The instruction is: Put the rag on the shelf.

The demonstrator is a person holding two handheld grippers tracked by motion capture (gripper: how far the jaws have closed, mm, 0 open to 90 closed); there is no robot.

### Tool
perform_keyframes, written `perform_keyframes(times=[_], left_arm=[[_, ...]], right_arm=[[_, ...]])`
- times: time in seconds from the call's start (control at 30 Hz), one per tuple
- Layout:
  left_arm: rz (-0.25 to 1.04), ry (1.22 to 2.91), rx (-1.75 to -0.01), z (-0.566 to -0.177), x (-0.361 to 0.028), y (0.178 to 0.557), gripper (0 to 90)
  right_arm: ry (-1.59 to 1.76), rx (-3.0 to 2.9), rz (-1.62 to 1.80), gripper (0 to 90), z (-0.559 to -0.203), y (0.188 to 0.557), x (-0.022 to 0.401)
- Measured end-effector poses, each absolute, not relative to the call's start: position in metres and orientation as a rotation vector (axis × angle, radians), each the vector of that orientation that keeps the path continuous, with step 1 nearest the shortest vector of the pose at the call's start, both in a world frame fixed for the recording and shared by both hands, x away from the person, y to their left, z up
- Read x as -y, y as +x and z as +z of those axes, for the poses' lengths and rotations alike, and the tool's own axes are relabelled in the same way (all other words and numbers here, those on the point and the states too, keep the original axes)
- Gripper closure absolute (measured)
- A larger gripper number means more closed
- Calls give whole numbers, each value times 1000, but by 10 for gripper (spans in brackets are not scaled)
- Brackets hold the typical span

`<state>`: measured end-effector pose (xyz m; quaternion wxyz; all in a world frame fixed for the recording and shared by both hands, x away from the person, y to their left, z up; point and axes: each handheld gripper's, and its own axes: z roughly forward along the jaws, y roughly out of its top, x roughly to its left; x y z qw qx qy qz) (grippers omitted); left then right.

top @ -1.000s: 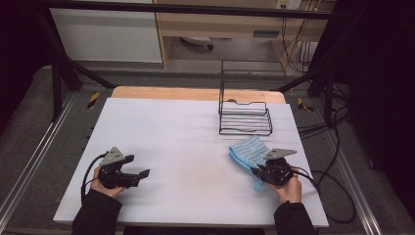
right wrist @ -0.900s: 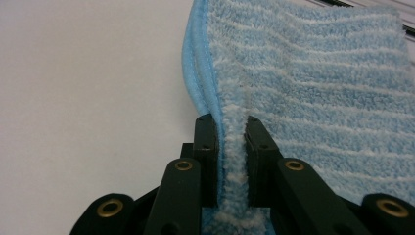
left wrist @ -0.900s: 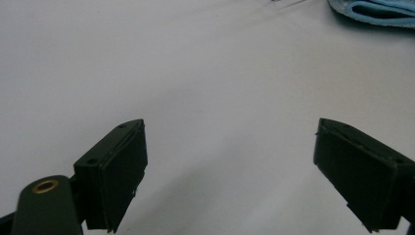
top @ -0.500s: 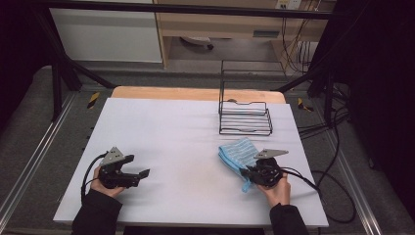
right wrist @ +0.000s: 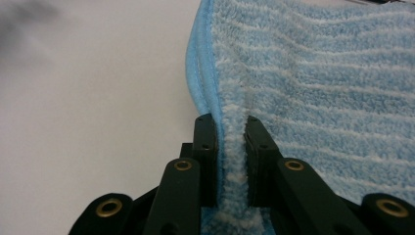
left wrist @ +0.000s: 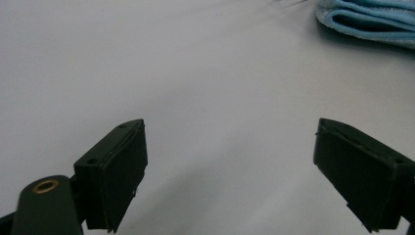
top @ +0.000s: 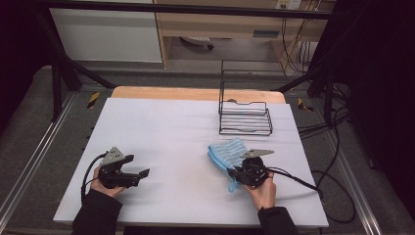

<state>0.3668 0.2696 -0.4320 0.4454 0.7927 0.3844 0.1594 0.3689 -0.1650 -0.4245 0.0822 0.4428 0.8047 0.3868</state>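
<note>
right gripper (right wrist: 230,147) pinching towel (top: 226,152) fold, 5 o'clock on table (top: 161,127). left gripper (left wrist: 230,166) open, idle, 7 o'clock. goal unclear; rack (top: 244,117) empty.

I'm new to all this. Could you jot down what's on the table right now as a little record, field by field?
Surface: white table
Cloth: blue striped towel, folded, lying right of centre
Rack: black wire rack, far right part of table, nothing in it
Left gripper: jaws wide apart, holding nothing, pointed toward the towel
Right gripper: jaws pinched on a fold of the towel
</note>
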Motion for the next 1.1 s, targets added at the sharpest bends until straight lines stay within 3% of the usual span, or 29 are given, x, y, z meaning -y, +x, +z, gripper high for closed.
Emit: perform_keyframes(times=[0.8, 0.9, 0.97, 1.03, 1.07, 1.1], left_arm=[[396, 1967, -949, -432, -270, 367, 128], [397, 1965, -950, -432, -271, 367, 128], [396, 1965, -951, -432, -271, 367, 128], [396, 1964, -950, -432, -271, 367, 128], [395, 1966, -950, -432, -271, 367, 128], [393, 1964, -949, -432, -270, 368, 129]], right_arm=[[1299, -2449, 1087, 772, -437, 370, 104], [1263, -2475, 1082, 730, -438, 370, 105], [1233, -2502, 1111, 612, -434, 370, 107], [1223, -2508, 1134, 588, -432, 369, 108], [1194, -2501, 1191, 474, -426, 368, 111], [1171, -2496, 1208, 441, -423, 368, 113]])
